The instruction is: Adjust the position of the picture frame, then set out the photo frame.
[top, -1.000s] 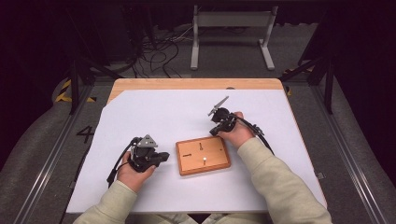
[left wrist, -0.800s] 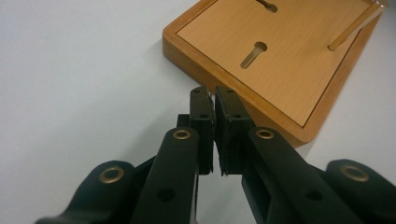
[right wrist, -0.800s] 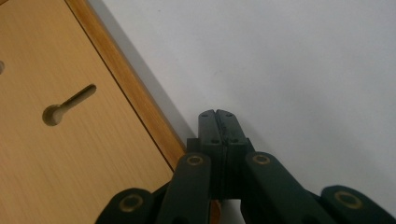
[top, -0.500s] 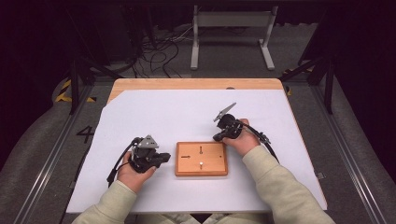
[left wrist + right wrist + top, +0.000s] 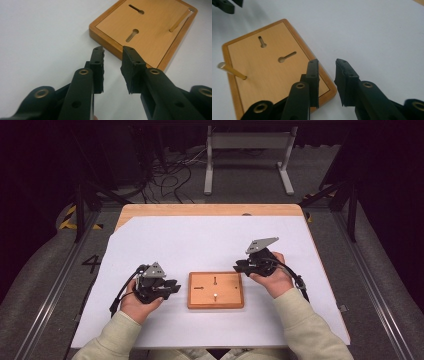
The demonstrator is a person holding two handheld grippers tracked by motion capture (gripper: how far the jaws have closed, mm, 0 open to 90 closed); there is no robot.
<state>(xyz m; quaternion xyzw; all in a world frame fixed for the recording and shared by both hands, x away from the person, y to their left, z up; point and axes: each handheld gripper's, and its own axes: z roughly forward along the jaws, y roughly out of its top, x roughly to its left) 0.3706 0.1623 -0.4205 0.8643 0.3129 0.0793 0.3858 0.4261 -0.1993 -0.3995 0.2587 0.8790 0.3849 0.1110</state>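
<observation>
A wooden bench [image 5: 210,210] carries a big white sheet [image 5: 200,245] that covers nearly all of its top. Near the front middle of that sheet lies a flat wooden board [image 5: 215,290] with a darker raised rim. Its pale face has two keyhole-shaped slots [image 5: 132,35] cut into it, and one slim brass pin [image 5: 232,71] with a small round head stands up out of it.

The left gripper [image 5: 170,287] rests on the sheet just beside the board's left edge, held in the person's left hand [image 5: 135,302]. In the left gripper view its jaws point at the board's near corner, just short of the rim, and they stand apart with only white sheet in the gap. They have just been opening, and nothing is between them.

The right gripper [image 5: 239,268] sits at the board's far right corner, in the person's right hand [image 5: 272,280]. In the right gripper view its jaws hang over that corner of the board, one above the wooden rim and the other over the sheet beside it. They too are parted and have just been opening, with nothing gripped. The pin stands well apart from both pairs of jaws.
</observation>
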